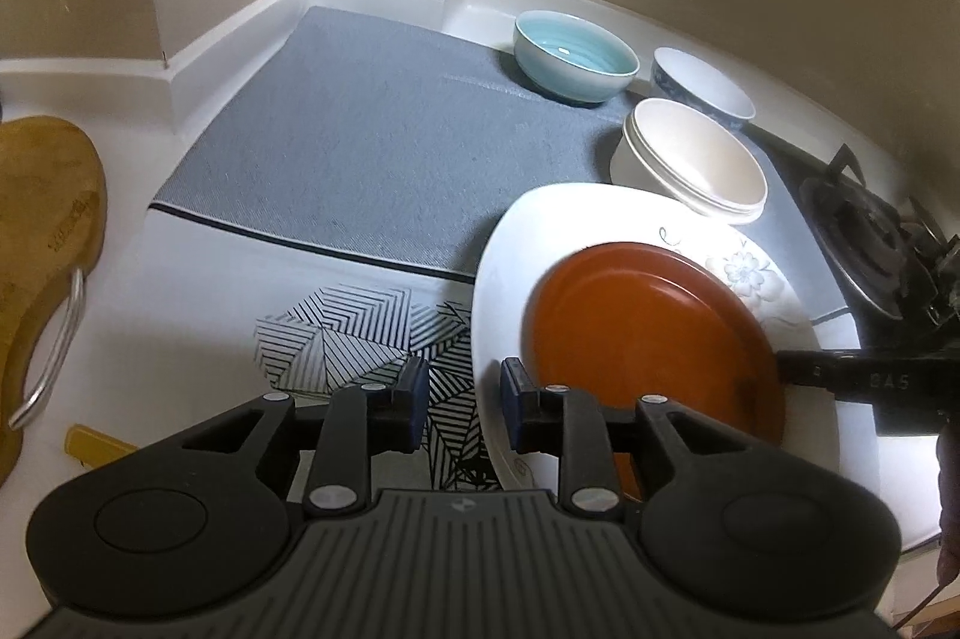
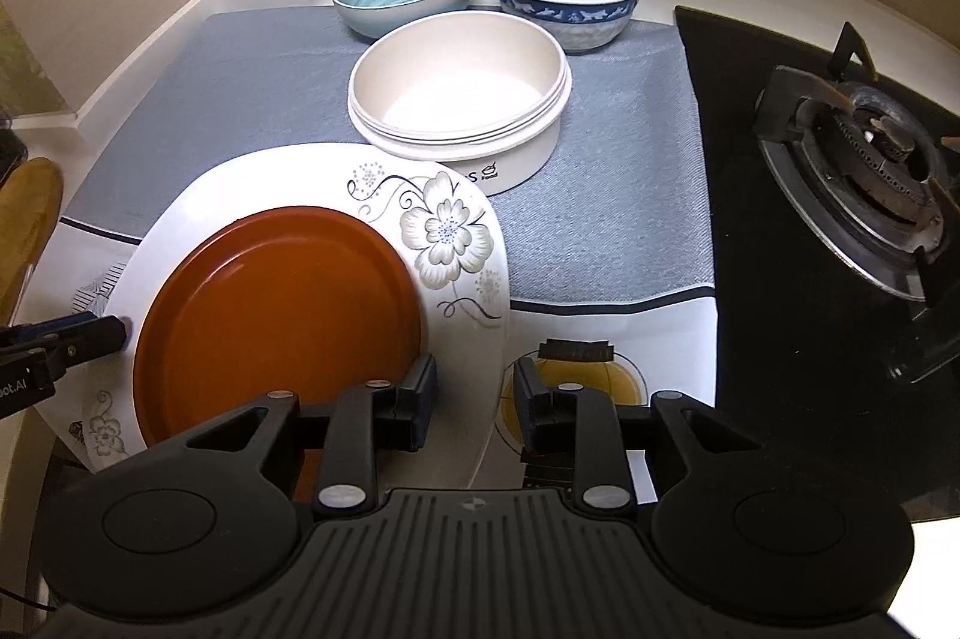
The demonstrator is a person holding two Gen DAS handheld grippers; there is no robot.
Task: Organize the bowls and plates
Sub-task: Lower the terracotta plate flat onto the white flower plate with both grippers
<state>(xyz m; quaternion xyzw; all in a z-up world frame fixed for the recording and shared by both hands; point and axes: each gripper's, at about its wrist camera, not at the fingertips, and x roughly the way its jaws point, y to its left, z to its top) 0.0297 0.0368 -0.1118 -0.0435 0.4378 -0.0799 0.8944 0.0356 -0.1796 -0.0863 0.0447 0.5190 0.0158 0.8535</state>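
The brown plate (image 2: 276,315) is lying on the floral white plate (image 2: 456,231), just in front of the cream bowl (image 2: 459,99). Both the left gripper (image 1: 465,399) and right gripper (image 2: 474,393) are straddling the white plate's rim, fingers narrowly parted and gripping nothing; they should be backing away level, avoiding nudging the stack.

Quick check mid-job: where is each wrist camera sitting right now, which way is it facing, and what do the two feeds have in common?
Left wrist: on the left gripper, looking down and forward from the white floral plate's left edge; its jaws straddle that rim; the right gripper's tip enters from the right.
Right wrist: on the right gripper, looking down from the plate's right edge, jaws astride the rim; stove burner to the right.
Shared: floral plate, brown plate, three bowls, grey mat.
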